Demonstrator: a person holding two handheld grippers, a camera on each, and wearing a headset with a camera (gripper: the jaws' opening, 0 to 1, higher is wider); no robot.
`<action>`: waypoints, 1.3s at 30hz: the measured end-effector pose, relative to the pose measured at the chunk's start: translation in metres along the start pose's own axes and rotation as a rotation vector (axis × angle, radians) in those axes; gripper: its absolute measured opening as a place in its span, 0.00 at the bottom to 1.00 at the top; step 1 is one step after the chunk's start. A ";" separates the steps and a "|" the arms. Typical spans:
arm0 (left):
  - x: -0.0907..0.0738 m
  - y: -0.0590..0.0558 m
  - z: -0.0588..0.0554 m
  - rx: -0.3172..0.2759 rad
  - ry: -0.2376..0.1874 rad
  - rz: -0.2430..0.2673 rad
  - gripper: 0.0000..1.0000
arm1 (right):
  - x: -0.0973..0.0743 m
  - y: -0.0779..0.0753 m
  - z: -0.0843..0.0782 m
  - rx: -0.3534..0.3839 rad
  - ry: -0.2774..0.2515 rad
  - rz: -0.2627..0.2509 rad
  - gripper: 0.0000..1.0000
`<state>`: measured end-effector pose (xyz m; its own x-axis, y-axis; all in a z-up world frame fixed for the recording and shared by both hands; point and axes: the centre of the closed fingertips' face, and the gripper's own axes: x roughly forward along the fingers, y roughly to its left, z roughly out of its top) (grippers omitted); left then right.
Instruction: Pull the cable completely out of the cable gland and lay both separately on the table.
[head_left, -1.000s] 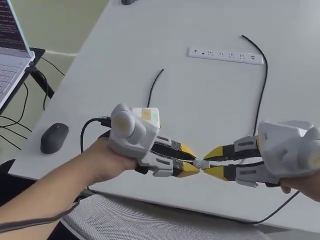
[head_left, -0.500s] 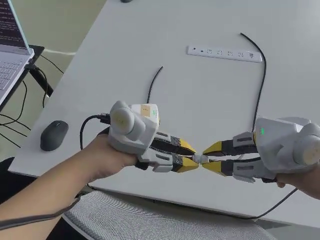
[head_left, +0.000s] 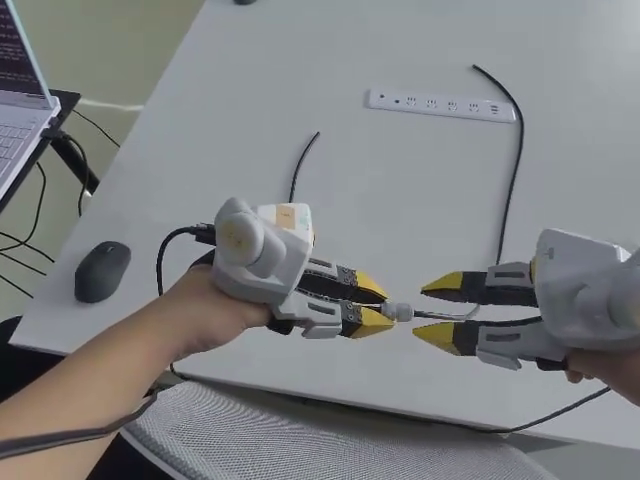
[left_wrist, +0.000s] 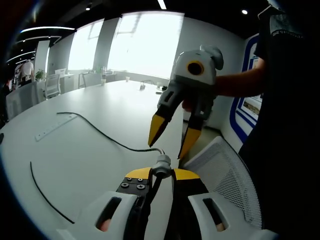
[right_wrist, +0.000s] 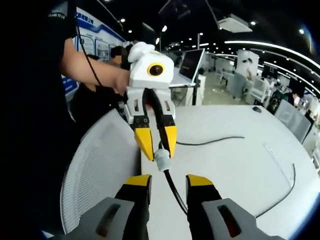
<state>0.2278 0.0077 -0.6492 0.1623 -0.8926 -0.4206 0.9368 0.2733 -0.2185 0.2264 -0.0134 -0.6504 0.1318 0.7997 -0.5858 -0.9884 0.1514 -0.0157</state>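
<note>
A small grey cable gland (head_left: 396, 312) is pinched between the yellow tips of my left gripper (head_left: 385, 306), above the table's near edge. In the left gripper view the gland (left_wrist: 161, 163) sits right at the tips of the left gripper (left_wrist: 161, 174). A thin black cable (head_left: 445, 316) runs from the gland to the right, into the gap of my right gripper (head_left: 437, 311). Its jaws stand apart around the cable without closing on it. In the right gripper view the cable (right_wrist: 172, 187) passes down between the right gripper (right_wrist: 167, 182) jaws from the gland (right_wrist: 161, 160).
A white table (head_left: 400, 200) carries a power strip (head_left: 440, 105) with its black lead (head_left: 512, 180) and a loose black cable piece (head_left: 304, 162). A mouse (head_left: 102, 270) lies at the left corner, a laptop (head_left: 18, 80) stands beyond it, and a mesh chair (head_left: 250, 430) is below.
My right gripper has drawn back to the right, away from the left one. A stretch of cable now shows between the gland and the right jaws. The left gripper still holds the gland.
</note>
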 end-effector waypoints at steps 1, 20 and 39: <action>0.000 0.000 0.000 0.000 0.000 0.000 0.15 | -0.001 -0.004 -0.004 -0.003 0.014 -0.030 0.23; 0.003 0.006 0.013 0.054 -0.014 0.011 0.15 | 0.006 -0.015 -0.005 -0.129 0.074 -0.256 0.11; 0.006 0.009 0.010 0.051 0.004 0.016 0.15 | 0.011 -0.017 -0.001 -0.153 0.083 -0.258 0.00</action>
<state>0.2399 0.0010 -0.6452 0.1758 -0.8869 -0.4272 0.9487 0.2685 -0.1670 0.2448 -0.0076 -0.6574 0.3797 0.6949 -0.6106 -0.9238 0.2493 -0.2907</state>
